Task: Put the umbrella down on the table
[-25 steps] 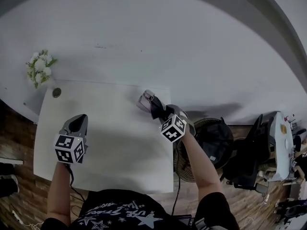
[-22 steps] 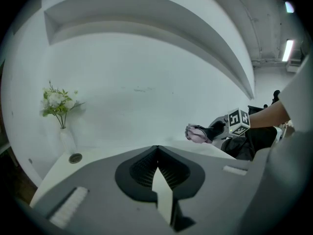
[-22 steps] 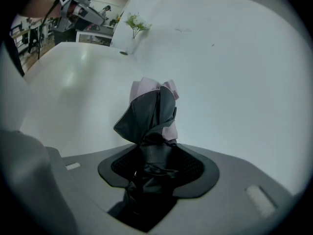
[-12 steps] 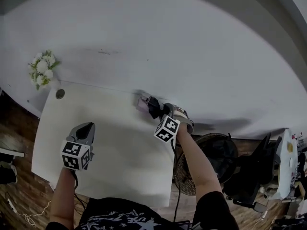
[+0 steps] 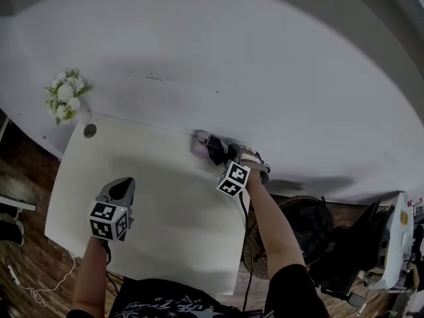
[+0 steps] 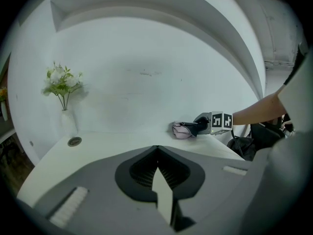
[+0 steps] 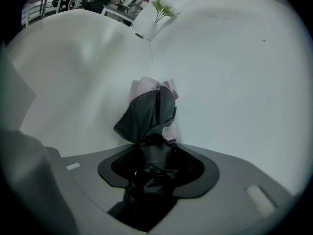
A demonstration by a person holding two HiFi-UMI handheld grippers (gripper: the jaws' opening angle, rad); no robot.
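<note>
Umbrella: folded, pink and dark, the umbrella (image 5: 201, 142) hangs at the 1 o'clock corner of the white tabletop (image 5: 165, 204), hard by the wall (image 5: 278, 78). Whether it touches the surface cannot be told.
Right tool: the right tool (image 5: 220, 154) is clamped on the umbrella's dark end, with fabric bunched between its jaws.
Left tool: the left tool (image 5: 122, 188) has its jaws together and empty, low over the tabletop at 7 o'clock.
Doing it well: likely best to sink until the umbrella lies flat, clear of the right-hand edge. Then spread the jaws wide and draw back toward 5 o'clock so no fabric snags.
Since a second ago: the right tool has rolled and come lower, carrying the umbrella closer to the back edge. Its grip is unchanged. The left tool has dropped slightly.
Backdrop: flowers (image 5: 64, 98) stand at 10 o'clock.
</note>
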